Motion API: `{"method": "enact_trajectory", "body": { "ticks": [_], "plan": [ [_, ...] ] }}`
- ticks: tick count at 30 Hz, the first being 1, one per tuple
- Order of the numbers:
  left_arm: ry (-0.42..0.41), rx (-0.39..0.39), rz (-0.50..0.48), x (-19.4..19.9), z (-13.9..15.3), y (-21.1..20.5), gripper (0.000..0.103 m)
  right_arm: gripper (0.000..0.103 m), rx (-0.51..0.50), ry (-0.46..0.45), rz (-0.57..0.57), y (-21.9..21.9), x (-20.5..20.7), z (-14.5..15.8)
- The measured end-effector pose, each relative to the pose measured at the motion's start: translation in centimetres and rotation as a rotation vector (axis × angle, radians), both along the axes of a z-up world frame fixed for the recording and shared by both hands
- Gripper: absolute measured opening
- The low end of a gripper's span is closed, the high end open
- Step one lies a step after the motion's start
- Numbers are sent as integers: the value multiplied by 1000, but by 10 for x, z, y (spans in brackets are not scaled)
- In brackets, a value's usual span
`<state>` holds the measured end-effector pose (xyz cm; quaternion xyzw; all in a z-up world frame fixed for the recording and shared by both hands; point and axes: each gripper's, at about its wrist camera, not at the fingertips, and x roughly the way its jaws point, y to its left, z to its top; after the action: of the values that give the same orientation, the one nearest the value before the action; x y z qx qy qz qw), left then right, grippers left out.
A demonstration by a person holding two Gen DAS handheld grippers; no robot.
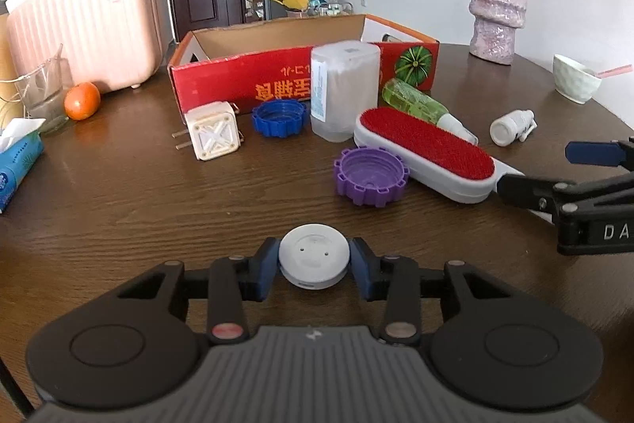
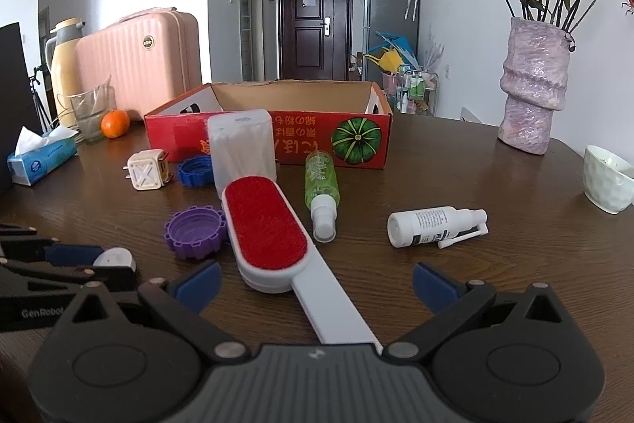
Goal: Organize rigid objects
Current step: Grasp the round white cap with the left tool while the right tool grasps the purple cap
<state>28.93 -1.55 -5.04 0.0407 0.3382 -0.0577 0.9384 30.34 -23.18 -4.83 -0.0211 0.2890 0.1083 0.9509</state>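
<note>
On wood-grain table (image 1: 119,193) | left hand-held gripper (image 1: 315,264) clamps smooth round white puck (image 1: 314,258) | right hand-held gripper (image 2: 317,282) apart

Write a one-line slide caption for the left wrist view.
Left gripper shut on a white round disc on the wooden table, with scattered items and an open red box beyond.

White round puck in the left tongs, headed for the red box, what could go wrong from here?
1. The left tongs pinch the white puck only at its curved edge, so it may pop out when lifted.
2. The purple cap, lint brush and clear container stand between it and the red box; a low carry could knock them.
3. The open right tongs straddle the brush handle and may nudge it.
</note>
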Motion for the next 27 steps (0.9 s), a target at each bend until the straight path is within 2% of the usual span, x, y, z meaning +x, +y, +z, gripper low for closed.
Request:
{"method": "enact_trajectory", "body": {
  "ticks": [11,13,15,20,22,24,27],
  "plan": [
    [-64,-39,59,0,15,20,40,101,2,-41,55,17,-7,-1],
    [-71,-39,63,-1,17,24,40,96,1,-46,72,22,-7,-1],
    [-79,-43,70,-1,18,28,40,95,10,-53,83,26,-8,-1],
    [-94,-44,83,-3,21,38,40,82,25,-62,127,42,-9,1],
    [-97,-37,89,-4,21,42,41,70,21,-55,150,52,-7,-1],
    [-99,-34,98,-4,22,47,41,65,21,-39,168,61,-4,-2],
    [-108,-36,101,-7,23,53,41,63,7,-20,184,74,-1,-5]
  ]
}}
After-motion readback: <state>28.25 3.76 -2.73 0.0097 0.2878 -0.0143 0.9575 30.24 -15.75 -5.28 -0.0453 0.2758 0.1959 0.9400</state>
